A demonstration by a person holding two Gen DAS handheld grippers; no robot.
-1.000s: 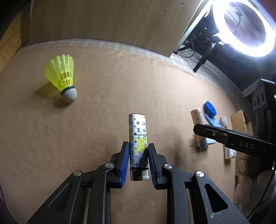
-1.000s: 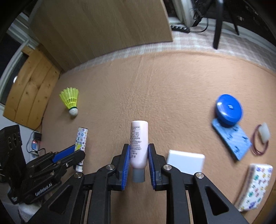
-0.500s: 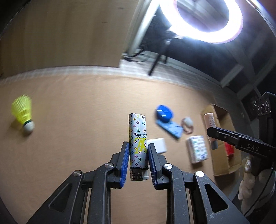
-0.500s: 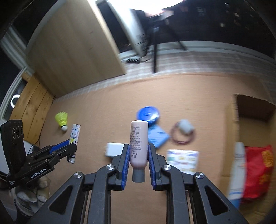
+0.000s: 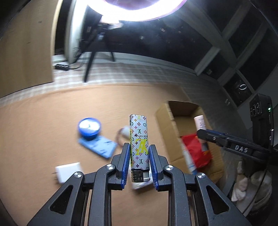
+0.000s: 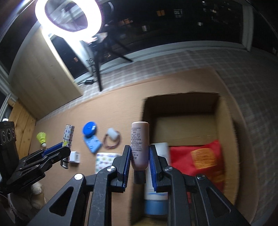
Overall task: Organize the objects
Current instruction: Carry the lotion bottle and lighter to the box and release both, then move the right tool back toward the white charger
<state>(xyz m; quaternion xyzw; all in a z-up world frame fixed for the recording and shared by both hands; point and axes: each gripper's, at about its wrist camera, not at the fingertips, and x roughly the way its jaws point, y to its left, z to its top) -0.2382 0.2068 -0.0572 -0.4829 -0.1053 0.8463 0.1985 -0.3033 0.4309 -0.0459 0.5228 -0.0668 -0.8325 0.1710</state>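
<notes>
My left gripper (image 5: 139, 147) is shut on a patterned white lighter (image 5: 139, 137) and holds it above the tan mat, left of the open cardboard box (image 5: 166, 118). My right gripper (image 6: 139, 151) is shut on a small pink bottle (image 6: 139, 139) and holds it over the left edge of the box (image 6: 224, 121). The box holds a red packet (image 6: 199, 158) and a white tube with a blue cap (image 6: 156, 196). The right gripper with the pink bottle also shows in the left wrist view (image 5: 201, 122), and the lighter shows in the right wrist view (image 6: 68, 137).
On the mat lie a blue round case (image 6: 89, 129), a blue pouch (image 6: 93, 144), a white charger (image 5: 67, 171), a hair band with a white block (image 6: 112, 139), a patterned tissue pack (image 6: 104, 160) and a yellow shuttlecock (image 6: 41, 138). A ring light on a tripod (image 6: 69, 15) stands behind.
Both grippers have swung right towards the cardboard box with their objects still held. The right gripper now hangs over the box's left edge; the shuttlecock has left the left wrist view.
</notes>
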